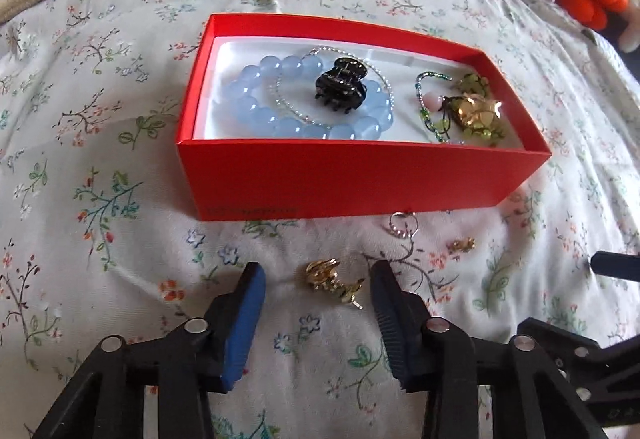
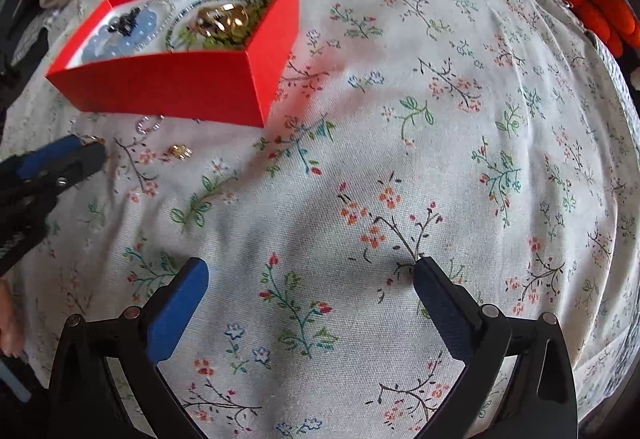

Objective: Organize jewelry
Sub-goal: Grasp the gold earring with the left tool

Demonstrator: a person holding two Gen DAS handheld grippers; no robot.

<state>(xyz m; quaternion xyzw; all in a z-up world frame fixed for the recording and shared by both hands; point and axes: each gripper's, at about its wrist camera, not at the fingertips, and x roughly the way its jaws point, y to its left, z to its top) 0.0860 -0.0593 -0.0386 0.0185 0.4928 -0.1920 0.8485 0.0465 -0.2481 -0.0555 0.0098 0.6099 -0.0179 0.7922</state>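
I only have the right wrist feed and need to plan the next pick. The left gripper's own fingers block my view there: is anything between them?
Observer: Yes. In the left wrist view the left gripper is open, and a gold earring lies on the bedspread between its fingers, not yet gripped.
Operator: And the left part of the red box? It is blurred for me.
Observer: A blue bead bracelet lies there, with a black claw clip resting on it.
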